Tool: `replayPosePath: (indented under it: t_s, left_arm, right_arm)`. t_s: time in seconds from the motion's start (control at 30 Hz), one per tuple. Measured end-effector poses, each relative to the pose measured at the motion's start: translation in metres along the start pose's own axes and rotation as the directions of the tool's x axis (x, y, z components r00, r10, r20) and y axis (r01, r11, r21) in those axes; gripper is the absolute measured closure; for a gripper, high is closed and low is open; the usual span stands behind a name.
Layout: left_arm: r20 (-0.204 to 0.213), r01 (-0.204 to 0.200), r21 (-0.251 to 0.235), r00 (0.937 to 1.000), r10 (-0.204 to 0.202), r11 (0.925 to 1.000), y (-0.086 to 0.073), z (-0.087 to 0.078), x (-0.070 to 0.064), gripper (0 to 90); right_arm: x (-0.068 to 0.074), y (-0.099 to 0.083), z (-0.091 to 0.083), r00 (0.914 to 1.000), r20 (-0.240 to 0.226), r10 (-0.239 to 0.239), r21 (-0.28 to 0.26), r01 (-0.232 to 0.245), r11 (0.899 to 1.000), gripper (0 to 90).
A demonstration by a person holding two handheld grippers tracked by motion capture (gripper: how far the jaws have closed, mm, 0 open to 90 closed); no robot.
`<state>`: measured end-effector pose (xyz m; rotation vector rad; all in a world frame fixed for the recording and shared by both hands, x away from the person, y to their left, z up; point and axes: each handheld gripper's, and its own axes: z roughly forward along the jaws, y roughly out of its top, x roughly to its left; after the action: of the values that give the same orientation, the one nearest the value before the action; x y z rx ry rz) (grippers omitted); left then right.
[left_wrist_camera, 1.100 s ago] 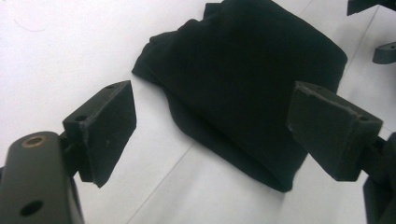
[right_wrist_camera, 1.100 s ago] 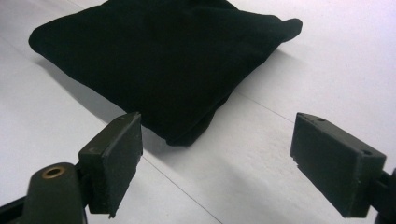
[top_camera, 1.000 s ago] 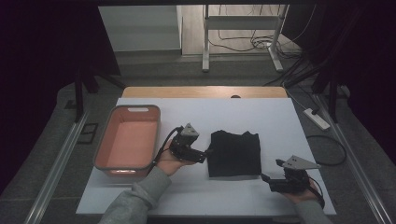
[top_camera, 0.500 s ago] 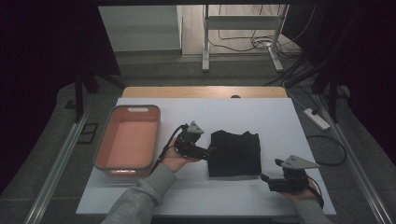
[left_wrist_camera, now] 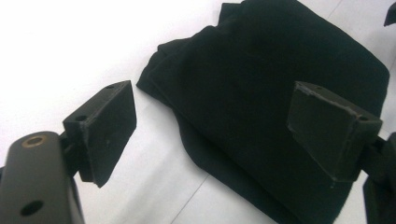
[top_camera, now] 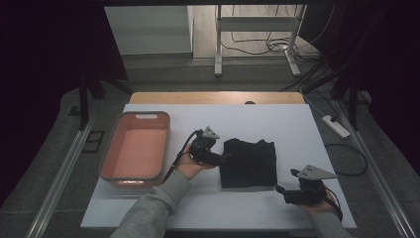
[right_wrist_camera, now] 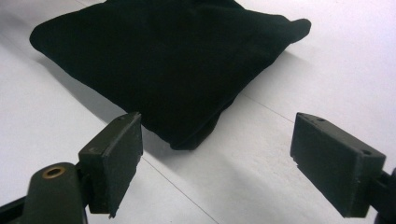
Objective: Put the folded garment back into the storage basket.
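A folded black cloth point(top_camera: 248, 162) lies in the middle of the white table point(top_camera: 223, 119). My left gripper point(top_camera: 223, 158) hovers at the cloth's left edge, open, its jaws straddling that edge of the cloth point(left_wrist_camera: 261, 93). My right gripper point(top_camera: 281, 191) sits open just off the cloth's near right corner. In the right gripper view the corner of the cloth point(right_wrist_camera: 177, 70) points between the two spread jaws, a little ahead of them, and nothing is held.
An empty salmon-pink tub point(top_camera: 136, 148) stands at the table's left side. A white power strip point(top_camera: 336, 126) and cables lie on the floor to the right. Bare table surface runs behind the cloth and along the front edge.
My left gripper has slid right, up to the cloth's left edge. The right gripper has barely moved.
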<state>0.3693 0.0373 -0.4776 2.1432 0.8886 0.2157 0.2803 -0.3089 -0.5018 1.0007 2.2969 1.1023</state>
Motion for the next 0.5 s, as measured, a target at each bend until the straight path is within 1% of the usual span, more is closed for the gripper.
replayPosePath:
  t_s: [0.5]
  left_arm:
    - [0.003, 0.001, 0.026, 1.0, -0.001, 0.9997, 0.007, 0.016, 0.0, 16.2]
  right_arm:
    - [0.0, 0.0, 0.001, 1.0, -0.006, -0.003, 0.004, 0.003, 1.0, 17.8]
